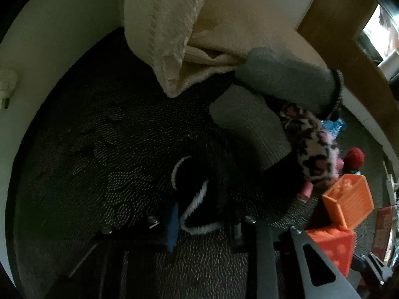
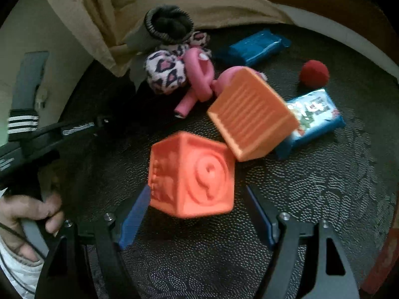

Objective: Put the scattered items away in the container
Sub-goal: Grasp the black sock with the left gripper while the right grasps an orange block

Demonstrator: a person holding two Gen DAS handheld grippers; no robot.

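In the left wrist view my left gripper (image 1: 205, 224) is shut on a black sock with white trim (image 1: 192, 194), pinched against the blue pad (image 1: 173, 226) on the dark carpet. In the right wrist view a red-orange cube with a raised 9 (image 2: 192, 174) sits between the blue fingers (image 2: 136, 219) of my right gripper (image 2: 199, 209). The left finger meets the cube's edge and the right finger stands a little apart, so the jaws are open. A second, ribbed orange cube (image 2: 251, 114) leans tilted behind it.
Around the cubes lie a leopard-print plush (image 2: 165, 74), a pink toy (image 2: 199, 74), a red ball (image 2: 313, 72), two blue packets (image 2: 259, 46) (image 2: 314, 114) and grey socks (image 1: 249, 124). A beige blanket (image 1: 162, 25) hangs at the back. A hand (image 2: 30, 214) is at the left.
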